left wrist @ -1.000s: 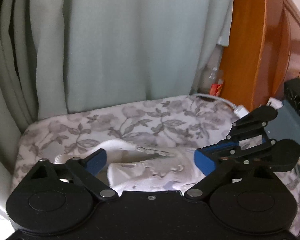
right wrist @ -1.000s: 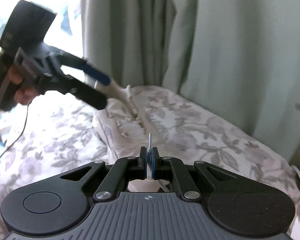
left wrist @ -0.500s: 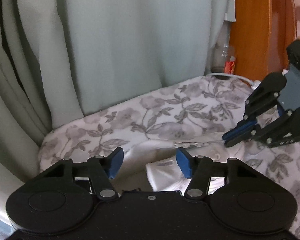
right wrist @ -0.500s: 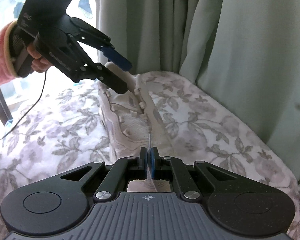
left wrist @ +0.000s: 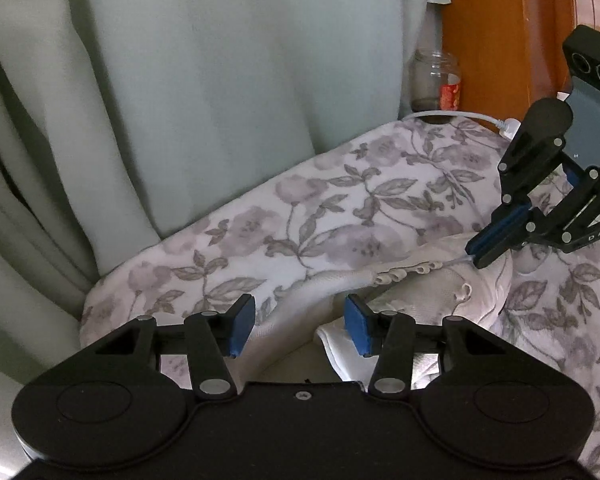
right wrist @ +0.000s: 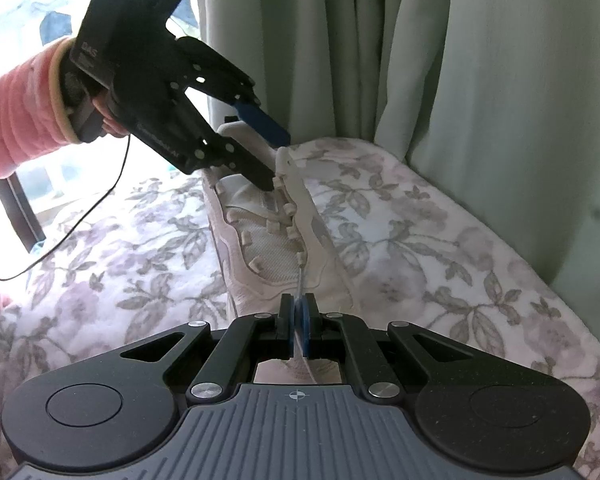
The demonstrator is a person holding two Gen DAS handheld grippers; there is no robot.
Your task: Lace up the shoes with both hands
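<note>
left gripper [right wrist: 274,164] lifted off the collar, now spread over the white shoe [right wrist: 276,240] on floral bedding [right wrist: 420,248]; right gripper [right wrist: 299,320] pinches lace tip [right wrist: 301,280] near the toe eyelets; lacing barely begun.

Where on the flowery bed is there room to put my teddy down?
Bare floral blanket lies between the white lace-up shoe and the green curtain. More lies on the shoe's other side, toward the thin black cable. Over the shoe it is crowded: the right tool pinches the lace tip and the open left tool hovers there.
</note>
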